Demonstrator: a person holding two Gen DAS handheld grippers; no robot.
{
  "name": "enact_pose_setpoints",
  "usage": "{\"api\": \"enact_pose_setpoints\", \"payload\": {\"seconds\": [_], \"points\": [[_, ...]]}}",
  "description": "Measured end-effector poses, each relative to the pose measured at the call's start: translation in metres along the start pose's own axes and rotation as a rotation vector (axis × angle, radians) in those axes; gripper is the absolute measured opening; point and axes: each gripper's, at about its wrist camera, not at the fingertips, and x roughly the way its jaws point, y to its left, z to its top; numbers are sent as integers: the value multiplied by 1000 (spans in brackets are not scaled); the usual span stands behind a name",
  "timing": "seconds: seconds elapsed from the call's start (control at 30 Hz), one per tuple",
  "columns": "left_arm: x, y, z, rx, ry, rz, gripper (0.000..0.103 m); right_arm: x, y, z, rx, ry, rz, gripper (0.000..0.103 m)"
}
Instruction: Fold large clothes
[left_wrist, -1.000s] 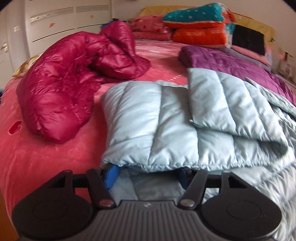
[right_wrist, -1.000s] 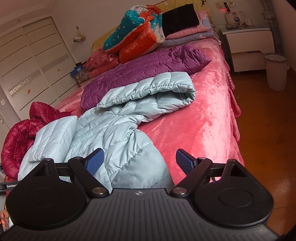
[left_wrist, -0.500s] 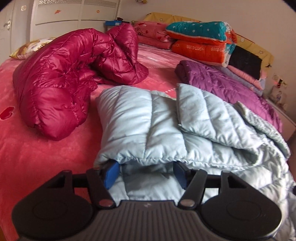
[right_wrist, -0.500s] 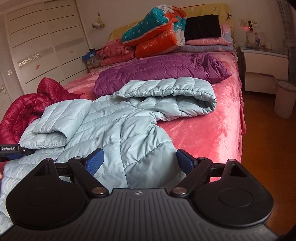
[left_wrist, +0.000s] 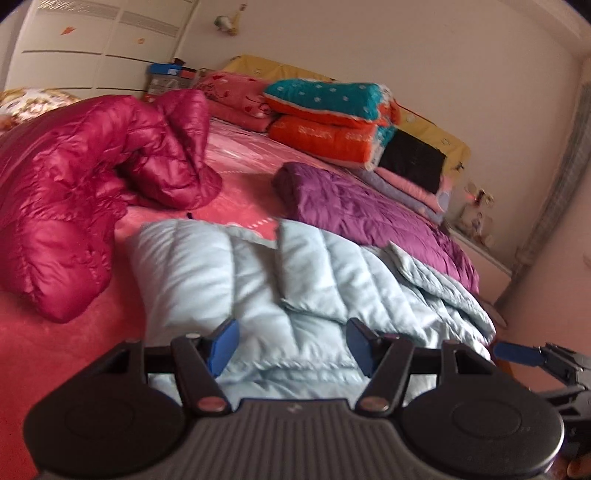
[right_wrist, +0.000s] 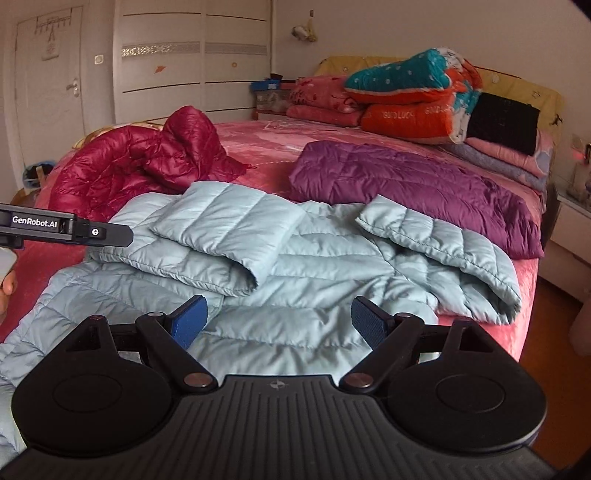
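Both hand-held grippers (left_wrist: 291, 345) (right_wrist: 279, 323) lifted off pale-blue jacket (right_wrist: 295, 258), agape, empty; hem hidden.

A big bed (right_wrist: 491, 317) with a pink cover fills the room. Behind it stands a yellow headboard (right_wrist: 517, 83) against a plain pale wall (right_wrist: 406, 26). A white wardrobe (right_wrist: 192, 59) and a white door (right_wrist: 51, 92) stand at the left. The floor (right_wrist: 546, 321) at the bed's right edge is orange-brown.
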Motion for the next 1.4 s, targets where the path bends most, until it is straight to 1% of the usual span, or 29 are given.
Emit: {"api": "enact_pose_setpoints", "payload": {"seconds": [0.13, 0.33, 0.37, 0.43, 0.53, 0.63, 0.7, 0.73, 0.77, 0.83, 0.93, 0.97, 1.03, 1.1, 1.17, 1.27, 1.33, 1.4], "points": [[9, 13, 9, -31, -40, 20, 64, 22, 22, 17, -73, 2, 14, 103], [21, 26, 18, -109, -39, 27, 64, 58, 54, 34, -212, -1, -4, 103], [22, 28, 20, -124, -41, 22, 64, 64, 60, 36, -242, -3, -16, 102], [23, 32, 22, -155, -40, 9, 64, 76, 73, 38, -315, -12, -39, 97], [25, 37, 24, -189, -42, -2, 64, 87, 91, 35, -438, -13, -45, 91], [29, 38, 24, -211, -31, -4, 65, 100, 107, 30, -543, -3, -38, 91], [31, 37, 23, -208, -22, 0, 65, 104, 113, 26, -581, -6, -42, 89], [32, 36, 23, -204, -19, 2, 66, 107, 115, 25, -592, -8, -48, 80], [33, 35, 22, -202, -18, 5, 67, 110, 115, 25, -596, -6, -55, 74], [33, 37, 22, -206, -16, 6, 69, 116, 114, 24, -585, -2, -66, 50], [35, 37, 21, -205, -13, 12, 69, 119, 104, 31, -503, 4, -82, 33], [35, 37, 21, -204, -11, 15, 69, 118, 98, 35, -453, 1, -84, 30], [36, 36, 21, -203, -8, 14, 69, 114, 82, 44, -326, -6, -81, 22], [37, 35, 21, -197, -6, 14, 69, 110, 57, 54, -164, -15, -75, 21], [39, 33, 21, -187, -3, 14, 69, 104, 25, 62, 24, -26, -72, 21], [42, 32, 20, -172, 3, 16, 70, 95, -30, 64, 320, -42, -86, 21], [43, 31, 20, -167, 5, 16, 70, 90, -60, 56, 452, -40, -122, 21], [44, 30, 20, -163, 5, 16, 70, 89, -79, 47, 519, -19, -156, 24]]}}
